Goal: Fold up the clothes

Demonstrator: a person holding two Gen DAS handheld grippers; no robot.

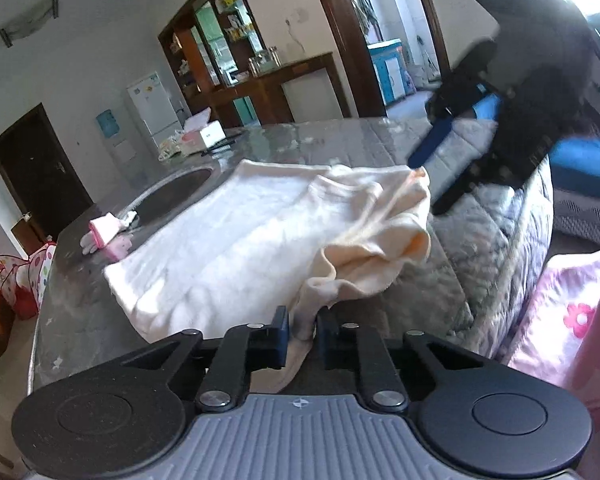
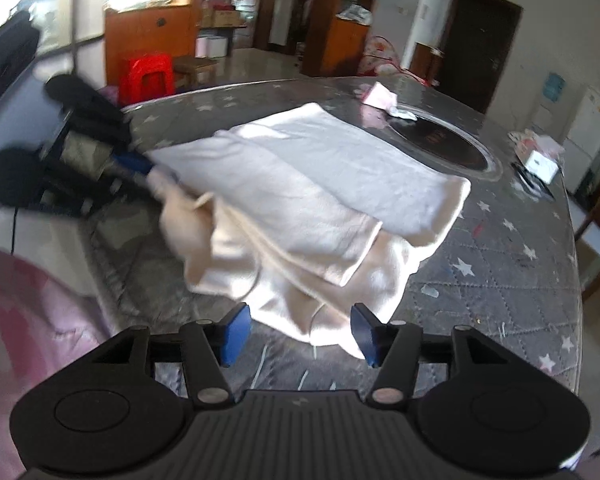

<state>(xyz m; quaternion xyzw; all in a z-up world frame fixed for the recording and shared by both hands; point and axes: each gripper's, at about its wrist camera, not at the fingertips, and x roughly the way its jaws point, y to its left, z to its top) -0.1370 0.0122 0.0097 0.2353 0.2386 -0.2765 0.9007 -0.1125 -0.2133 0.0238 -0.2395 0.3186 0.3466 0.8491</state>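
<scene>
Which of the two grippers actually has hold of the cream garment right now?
The left gripper: its jaws are shut on a bunched fold of the cream garment. The right gripper has its jaws apart, pressing on no cloth.

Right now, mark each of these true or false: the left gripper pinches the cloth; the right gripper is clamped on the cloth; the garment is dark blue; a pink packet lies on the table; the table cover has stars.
1. The left gripper pinches the cream garment: true.
2. The right gripper is clamped on the cloth: false, its jaws stand apart with cloth edge between them.
3. The garment is dark blue: false, cream white.
4. A pink packet lies on the table: true.
5. The table cover has stars: true.
</scene>
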